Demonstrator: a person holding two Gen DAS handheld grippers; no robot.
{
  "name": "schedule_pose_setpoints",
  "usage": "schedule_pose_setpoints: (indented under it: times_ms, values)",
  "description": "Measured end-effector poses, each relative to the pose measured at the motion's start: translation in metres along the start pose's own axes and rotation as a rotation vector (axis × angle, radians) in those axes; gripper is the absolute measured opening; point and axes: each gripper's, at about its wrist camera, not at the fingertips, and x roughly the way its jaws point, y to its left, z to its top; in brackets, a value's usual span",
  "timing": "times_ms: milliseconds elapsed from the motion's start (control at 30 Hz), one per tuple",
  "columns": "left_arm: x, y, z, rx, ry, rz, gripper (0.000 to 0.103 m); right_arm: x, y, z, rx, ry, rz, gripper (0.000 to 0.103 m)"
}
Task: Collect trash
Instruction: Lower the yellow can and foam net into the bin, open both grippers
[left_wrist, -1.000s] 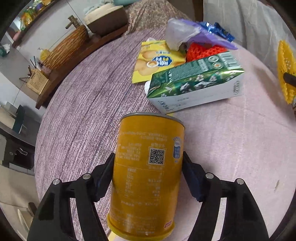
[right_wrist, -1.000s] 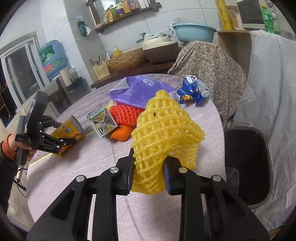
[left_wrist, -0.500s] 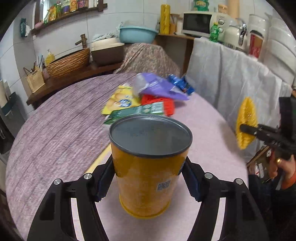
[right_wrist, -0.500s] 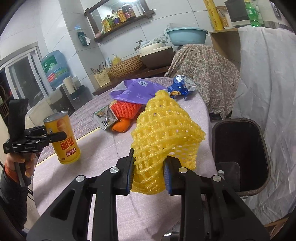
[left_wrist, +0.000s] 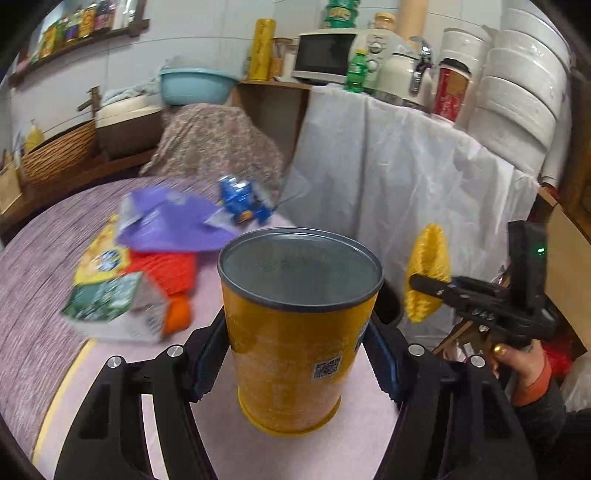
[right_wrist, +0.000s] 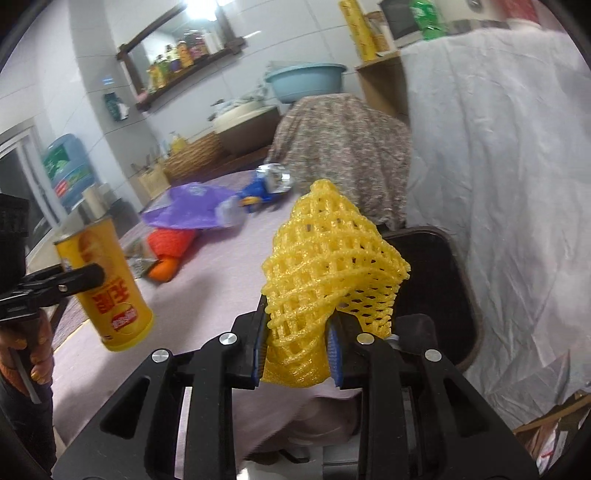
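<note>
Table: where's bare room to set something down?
Bare tablecloth lies between the litter pile and the near edge by the black bin. Crowded farther back: orange net, purple bag, blue wrapper, green carton.

Round table (left_wrist: 44, 266) — purple bag (left_wrist: 173, 229), carton (left_wrist: 114, 306).

A lived-in home kitchen and dining corner. White tiled walls carry a wooden shelf (right_wrist: 177, 70) crowded with bottles and jars. A microwave (left_wrist: 325, 57), a white kettle-like appliance (left_wrist: 402, 74) and a roll of yellow film (left_wrist: 263, 50) stand on a wooden unit. A blue plastic basin (right_wrist: 306, 82), a wicker basket (right_wrist: 194, 157) and a water-cooler bottle (right_wrist: 66, 166) sit behind a round cloth-covered table (left_wrist: 40, 295). A white sheet (right_wrist: 498, 147) drapes the furniture.
</note>
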Motion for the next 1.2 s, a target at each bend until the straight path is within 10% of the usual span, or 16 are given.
schedule_pose_setpoints:
  times_ms: [500,633,1200]
  values:
    - [0.107,-0.073,0.048,0.026,0.055,-0.093,0.067,0.123,-0.117,-0.025,0.146,0.185,-0.17,0.028]
    - [0.138,-0.087,0.052,0.032,0.093,-0.077,0.067,0.143,-0.125,-0.031,0.163,0.203,-0.191,0.061]
    - [0.264,-0.129,0.047,0.015,0.309,0.028,0.067,0.053,-0.148,-0.066,0.225,0.0,-0.295,0.073]
